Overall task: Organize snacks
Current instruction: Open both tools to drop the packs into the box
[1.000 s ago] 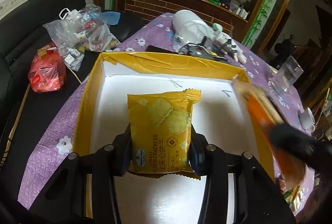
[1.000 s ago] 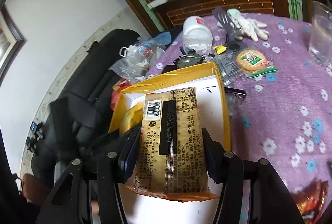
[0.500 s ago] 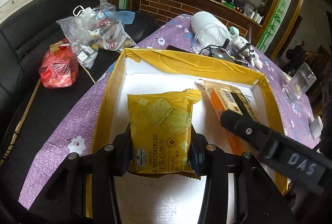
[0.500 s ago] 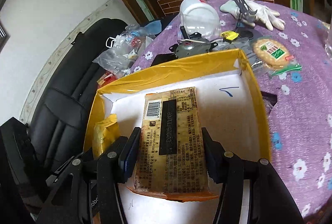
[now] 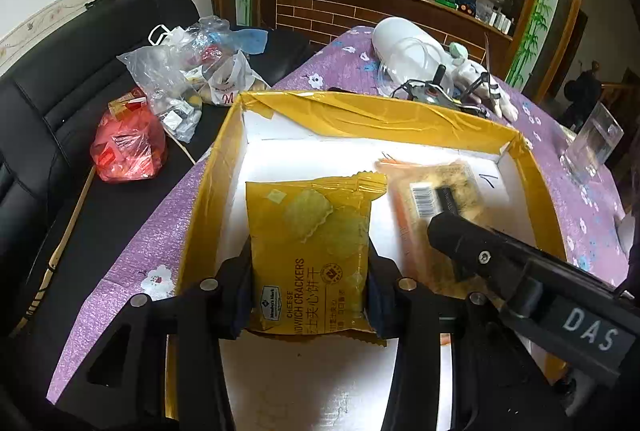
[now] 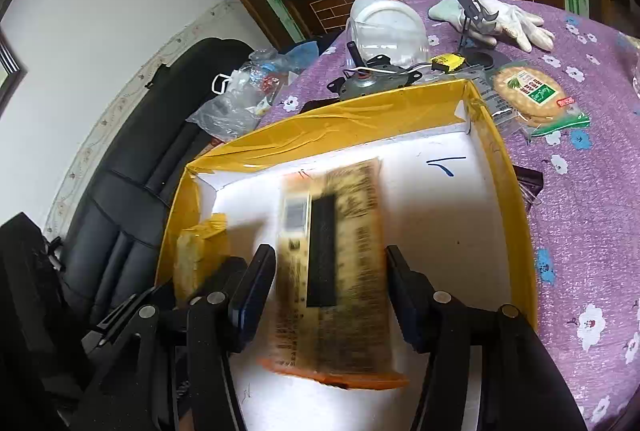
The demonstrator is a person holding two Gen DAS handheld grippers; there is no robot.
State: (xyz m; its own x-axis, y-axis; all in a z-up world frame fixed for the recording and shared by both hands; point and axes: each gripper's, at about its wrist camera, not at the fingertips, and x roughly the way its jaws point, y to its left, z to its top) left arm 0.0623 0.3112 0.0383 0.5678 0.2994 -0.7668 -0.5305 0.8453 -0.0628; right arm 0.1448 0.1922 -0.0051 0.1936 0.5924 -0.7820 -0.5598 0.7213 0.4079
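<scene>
Yellow-taped box [image 5: 360, 117], rectangular, white smooth floor, glossy wrinkled tape on rim, is taken as ref. L gripper [image 5: 308, 291] is clamped on a yellow foil cheese cracker pack [image 5: 310, 251], crimped ends, held over box floor near left wall. R gripper [image 6: 330, 295]: jaws spread wide, gaps seen both sides of the long flat cracker sleeve [image 6: 340, 271] w/ barcode and black label; sleeve motion-blurred, inside box at centre-right. 2 snack packs in box. Outside box: 1 round cracker pack [image 6: 528, 95] in clear film by far right corner, 1 white glove [image 6: 500, 17] beyond it, 1 red plastic bag [image 5: 128, 147] left of box.
</scene>
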